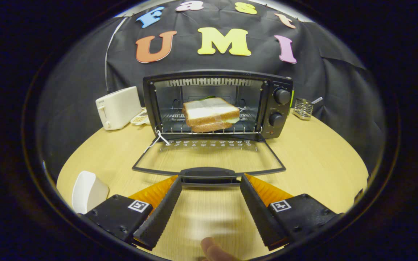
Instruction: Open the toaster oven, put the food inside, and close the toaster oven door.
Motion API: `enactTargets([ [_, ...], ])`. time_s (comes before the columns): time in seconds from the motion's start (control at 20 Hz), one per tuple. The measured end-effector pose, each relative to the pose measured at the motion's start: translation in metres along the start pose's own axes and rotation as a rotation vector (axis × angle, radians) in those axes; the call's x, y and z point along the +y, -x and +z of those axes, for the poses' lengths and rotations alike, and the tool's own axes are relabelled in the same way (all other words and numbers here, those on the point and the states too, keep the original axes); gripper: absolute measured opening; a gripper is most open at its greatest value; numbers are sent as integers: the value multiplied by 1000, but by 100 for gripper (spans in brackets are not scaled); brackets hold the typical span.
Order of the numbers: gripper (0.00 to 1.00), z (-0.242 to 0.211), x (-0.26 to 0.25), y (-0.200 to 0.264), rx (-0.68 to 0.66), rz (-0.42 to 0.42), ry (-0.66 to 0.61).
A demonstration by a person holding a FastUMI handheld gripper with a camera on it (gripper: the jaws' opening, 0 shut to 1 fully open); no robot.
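Observation:
A black toaster oven (217, 105) stands at the back of the round wooden table (318, 163). Its glass door (209, 154) lies flat, folded down toward me. A sandwich of white bread (210, 114) rests on the wire rack inside the oven. The door's dark handle (209, 175) sits just ahead of my fingertips, spanning the gap between them. My gripper (210, 181) is open with nothing between its fingers. A white string (157, 140) hangs at the door's left hinge.
A white toaster (118, 107) and a small dish (140, 118) stand left of the oven. A wire holder (303, 108) stands to its right. A white plate (88, 192) lies beside my left finger. A fingertip (214, 251) shows below the gripper.

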State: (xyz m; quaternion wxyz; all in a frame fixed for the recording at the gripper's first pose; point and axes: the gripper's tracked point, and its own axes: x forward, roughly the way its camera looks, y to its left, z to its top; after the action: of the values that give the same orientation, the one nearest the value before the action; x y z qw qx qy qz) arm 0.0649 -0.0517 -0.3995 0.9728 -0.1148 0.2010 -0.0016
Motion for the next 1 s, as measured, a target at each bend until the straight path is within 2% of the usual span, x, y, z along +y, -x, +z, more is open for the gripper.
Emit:
enactTargets([
  [0.1,100,-9,1,0,13,-13,23],
  [0.3,100,-35,3,-14,133,-15,-54],
  [0.35,100,-28,2,-14,102,-18,-57],
  [0.55,100,-32,2,-21,140,-55,-19],
  [0.65,100,-29,4,-20,128,-53,-69],
  [0.8,100,-27,4,-18,119,-57,-63],
  [1.0,100,-12,3,-5,45,-66,-26],
])
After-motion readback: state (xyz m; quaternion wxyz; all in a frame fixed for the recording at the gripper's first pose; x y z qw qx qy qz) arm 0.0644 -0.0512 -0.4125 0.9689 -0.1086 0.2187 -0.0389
